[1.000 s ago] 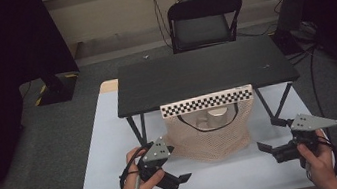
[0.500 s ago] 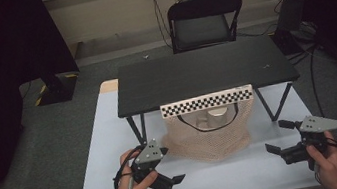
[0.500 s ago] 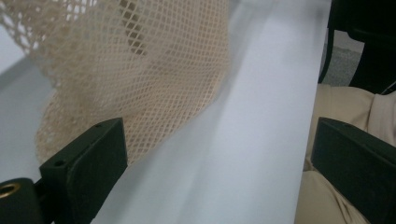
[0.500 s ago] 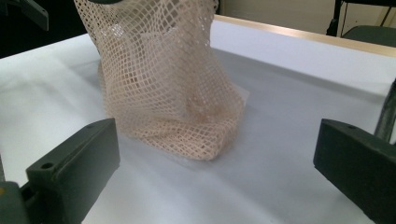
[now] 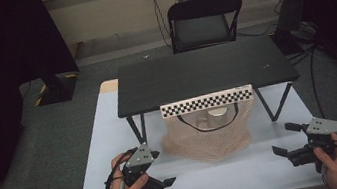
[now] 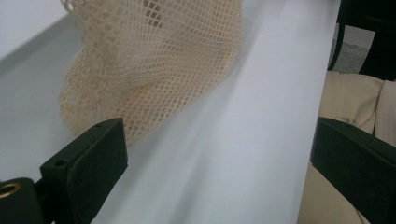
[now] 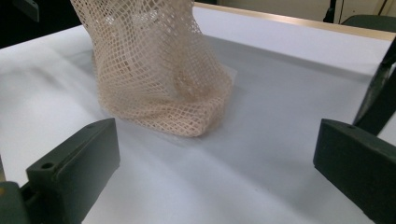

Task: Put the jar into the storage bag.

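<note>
Two grippers wide apart, mesh bag between them

Both sets of jaws stand wide and hold nothing. The left gripper (image 5: 162, 182) sits at lower left of the high view, the right gripper (image 5: 284, 139) at lower right. The mesh bag (image 5: 208, 136) hangs at centre from the checkered strip (image 5: 206, 101), its bottom seemingly resting on the white table (image 5: 234, 178).

Net bag (image 5: 206, 137) hangs (table edge) — untouched.
</note>
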Demonstrator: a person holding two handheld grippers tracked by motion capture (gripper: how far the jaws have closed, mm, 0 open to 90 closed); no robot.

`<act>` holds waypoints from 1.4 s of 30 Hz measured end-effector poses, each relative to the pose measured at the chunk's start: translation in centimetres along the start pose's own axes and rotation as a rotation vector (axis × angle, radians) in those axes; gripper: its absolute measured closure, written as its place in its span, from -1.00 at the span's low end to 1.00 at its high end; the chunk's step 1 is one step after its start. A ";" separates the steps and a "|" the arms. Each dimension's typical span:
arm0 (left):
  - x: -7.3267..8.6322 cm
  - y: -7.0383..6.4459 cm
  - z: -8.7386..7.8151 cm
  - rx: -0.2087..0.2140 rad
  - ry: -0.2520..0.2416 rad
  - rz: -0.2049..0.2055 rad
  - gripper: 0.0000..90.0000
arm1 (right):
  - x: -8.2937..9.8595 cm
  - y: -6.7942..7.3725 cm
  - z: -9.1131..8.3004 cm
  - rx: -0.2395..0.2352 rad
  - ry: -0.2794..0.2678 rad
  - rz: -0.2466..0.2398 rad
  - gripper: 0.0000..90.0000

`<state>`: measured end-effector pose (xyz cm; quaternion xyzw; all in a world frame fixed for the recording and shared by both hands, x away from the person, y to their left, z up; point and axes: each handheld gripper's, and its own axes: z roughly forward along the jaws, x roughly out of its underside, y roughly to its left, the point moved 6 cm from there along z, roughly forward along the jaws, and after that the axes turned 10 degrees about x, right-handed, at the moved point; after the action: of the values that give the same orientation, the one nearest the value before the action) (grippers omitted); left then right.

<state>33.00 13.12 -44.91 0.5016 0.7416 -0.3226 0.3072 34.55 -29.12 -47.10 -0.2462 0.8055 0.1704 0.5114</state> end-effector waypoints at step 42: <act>7.9 2.6 -1.1 -0.087 0.090 -0.118 -0.91 | 5.5 -2.5 -0.9 0.026 0.214 -0.048 -0.98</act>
<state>32.90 19.07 -50.85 0.4573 0.7962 -0.2848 0.2753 33.33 -32.87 -51.71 -0.2754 0.8516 0.1203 0.4295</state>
